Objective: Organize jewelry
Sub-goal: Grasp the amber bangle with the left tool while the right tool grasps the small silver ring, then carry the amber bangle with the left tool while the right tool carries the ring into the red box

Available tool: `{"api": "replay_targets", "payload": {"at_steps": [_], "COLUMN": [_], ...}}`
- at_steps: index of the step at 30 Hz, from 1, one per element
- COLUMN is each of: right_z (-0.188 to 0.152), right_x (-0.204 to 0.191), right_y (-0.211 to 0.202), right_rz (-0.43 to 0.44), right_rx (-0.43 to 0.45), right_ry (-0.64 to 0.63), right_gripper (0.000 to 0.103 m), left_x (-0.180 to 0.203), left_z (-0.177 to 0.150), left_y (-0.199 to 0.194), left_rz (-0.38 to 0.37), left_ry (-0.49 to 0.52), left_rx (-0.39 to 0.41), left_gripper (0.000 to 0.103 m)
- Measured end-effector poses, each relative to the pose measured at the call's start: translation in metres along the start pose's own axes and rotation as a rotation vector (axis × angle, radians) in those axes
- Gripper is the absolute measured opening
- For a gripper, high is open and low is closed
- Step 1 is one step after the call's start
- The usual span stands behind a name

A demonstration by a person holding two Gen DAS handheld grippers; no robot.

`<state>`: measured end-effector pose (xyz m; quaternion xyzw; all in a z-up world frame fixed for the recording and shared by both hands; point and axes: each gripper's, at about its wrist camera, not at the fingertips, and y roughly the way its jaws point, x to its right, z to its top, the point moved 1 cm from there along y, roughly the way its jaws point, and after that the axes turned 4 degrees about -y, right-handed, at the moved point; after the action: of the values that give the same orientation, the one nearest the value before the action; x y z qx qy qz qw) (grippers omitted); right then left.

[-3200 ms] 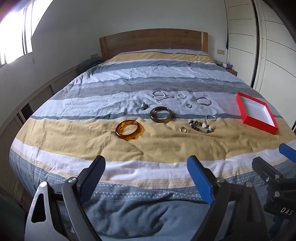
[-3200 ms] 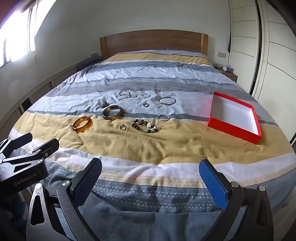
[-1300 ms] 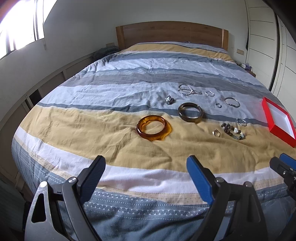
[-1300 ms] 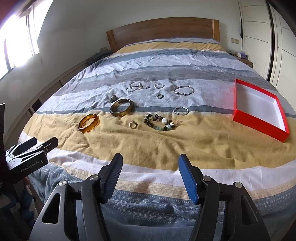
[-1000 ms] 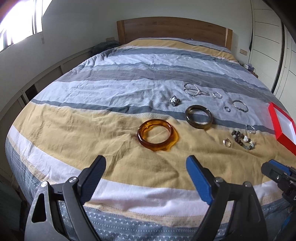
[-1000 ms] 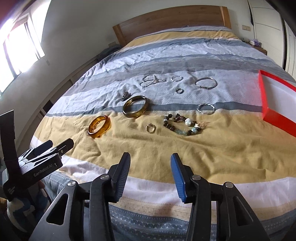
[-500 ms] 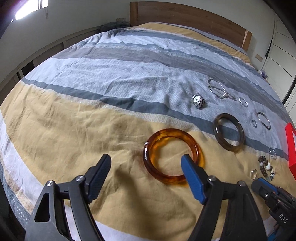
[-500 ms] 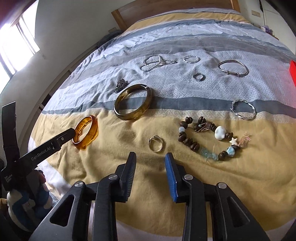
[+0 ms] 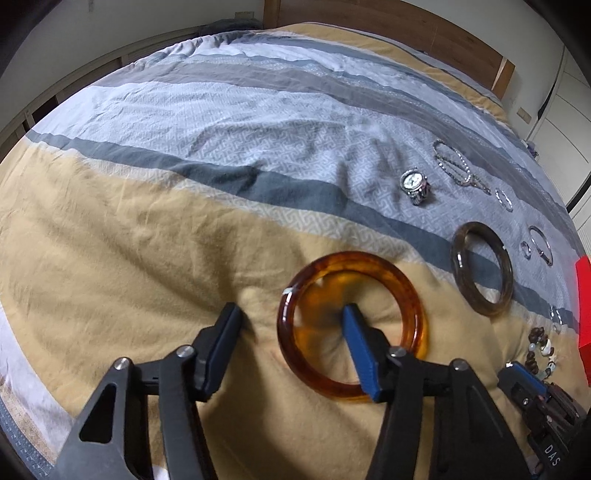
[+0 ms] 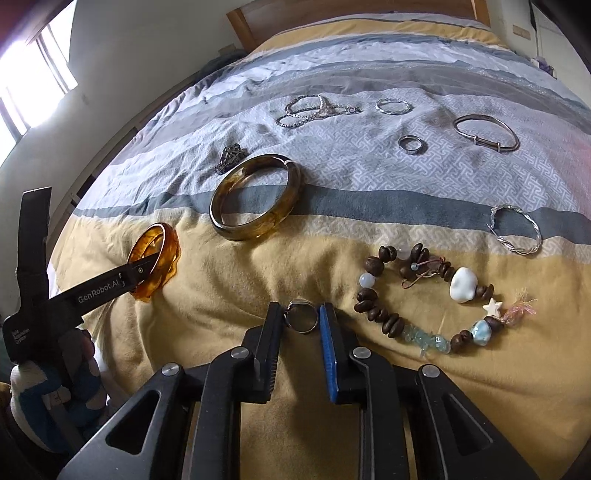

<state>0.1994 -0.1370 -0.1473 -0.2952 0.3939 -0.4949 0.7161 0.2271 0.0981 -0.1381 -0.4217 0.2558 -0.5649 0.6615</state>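
An amber bangle (image 9: pixel 351 325) lies on the yellow stripe of the bedspread. My left gripper (image 9: pixel 293 314) is open and straddles its left rim: one finger presses inside the ring, the other outside. The bangle also shows in the right wrist view (image 10: pixel 157 258). My right gripper (image 10: pixel 301 314) is open only narrowly, its fingers on either side of a small ring (image 10: pixel 301 317) without visibly clamping it. A beaded bracelet (image 10: pixel 424 295) lies just right of it. A red box (image 9: pixel 583 317) is at the right edge.
A brown bangle (image 10: pixel 255 195), a watch (image 9: pixel 415 184), a chain necklace (image 10: pixel 314 109), silver bangles (image 10: pixel 485 133) and small rings (image 10: pixel 410 143) lie further up the bed. The wooden headboard (image 10: pixel 332 11) and wardrobe doors (image 9: pixel 569 110) are beyond.
Both grippers have moved forward and down onto the bed. The left now straddles the amber bangle's rim. The right has narrowed and come around the small ring.
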Motion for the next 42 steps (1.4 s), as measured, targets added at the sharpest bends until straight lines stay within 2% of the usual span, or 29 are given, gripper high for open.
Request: {"api": "replay_targets", "payload": {"at_steps": [1, 3, 5, 13, 24, 30, 35, 42], "right_z": [0.000, 0.000, 0.000, -0.007, -0.017, -0.025, -0.035, -0.048], "right_x": [0.000, -0.003, -0.005, -0.013, -0.022, -0.030, -0.026, 0.004], "right_y": [0.000, -0.003, -0.007, -0.028, -0.078, -0.113, -0.151, -0.214], "right_rz": [-0.002, -0.011, -0.016, -0.029, -0.023, -0.027, -0.047, -0.118], "right_rx": [0.001, 0.004, 0.011, 0.036, 0.100, 0.152, 0.200, 0.272], "right_ry": [-0.004, -0.019, -0.032, -0.070, -0.076, -0.088, -0.081, -0.038], "right_gripper": [0.021, 0.020, 0.020, 0.020, 0.020, 0.020, 0.020, 0.020], "left_x": [0.000, -0.001, -0.004, -0.002, 0.018, 0.031, 0.054, 0.112], "left_z": [0.000, 0.001, 0.000, -0.003, -0.013, -0.018, -0.025, -0.039], "left_y": [-0.001, -0.004, -0.008, -0.028, -0.082, -0.121, -0.153, -0.192], "left_rz": [0.000, -0.018, -0.039, -0.038, -0.027, -0.046, -0.085, -0.201], "left_ry": [0.001, -0.004, -0.013, -0.008, 0.102, 0.136, 0.172, 0.224], "left_rx": [0.003, 0.003, 0.000, 0.012, 0.097, 0.152, 0.187, 0.180], "left_gripper": [0.036, 0.014, 0.011, 0.010, 0.010, 0.010, 0.010, 0.010]}}
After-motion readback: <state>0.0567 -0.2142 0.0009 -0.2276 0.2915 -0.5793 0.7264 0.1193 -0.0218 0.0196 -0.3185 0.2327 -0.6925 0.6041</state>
